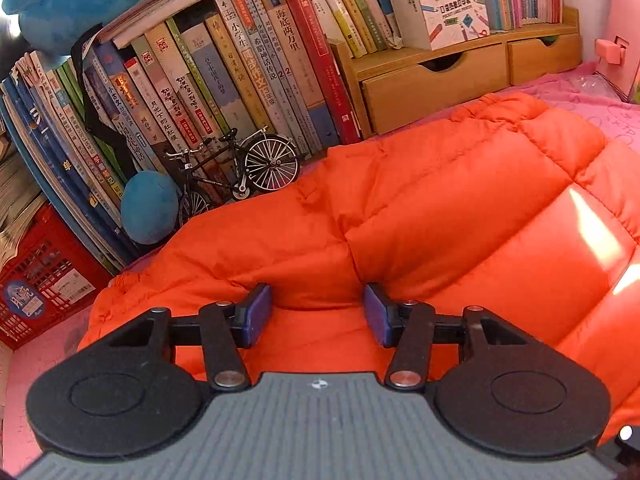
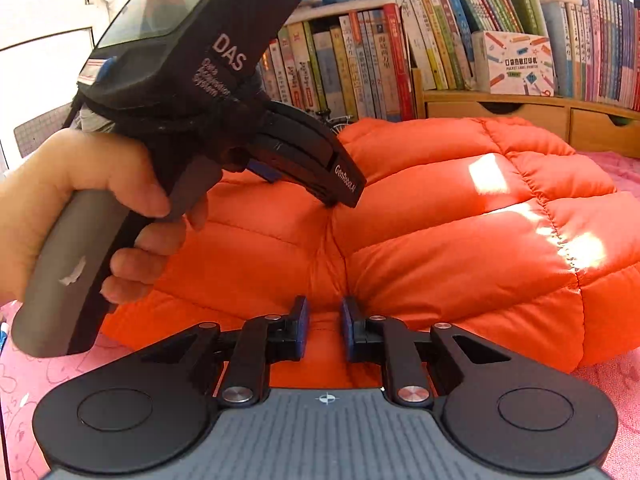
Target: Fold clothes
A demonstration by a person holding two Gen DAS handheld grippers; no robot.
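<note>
An orange puffer jacket (image 1: pixel 440 200) lies spread over a pink cloth, and sunlight falls on its quilted panels (image 2: pixel 460 240). My left gripper (image 1: pixel 317 314) is shut on a thick puffy fold at the jacket's near edge, with padding bulging between its blue pads. From the right wrist view, a hand (image 2: pixel 60 208) holds that left gripper (image 2: pixel 340 200), whose tip is pressed into the jacket where creases gather. My right gripper (image 2: pixel 326 322) is shut on a narrow pinch of orange fabric at the near edge, and a crease runs up from its fingers.
Rows of books (image 1: pixel 248 72) line the back. A model bicycle (image 1: pixel 240 172), a blue plush toy (image 1: pixel 148 208) and a red crate (image 1: pixel 36 280) stand at the left. Wooden drawers (image 1: pixel 432 84) carry a white box (image 1: pixel 440 8). The pink cloth (image 1: pixel 600 112) shows at the right.
</note>
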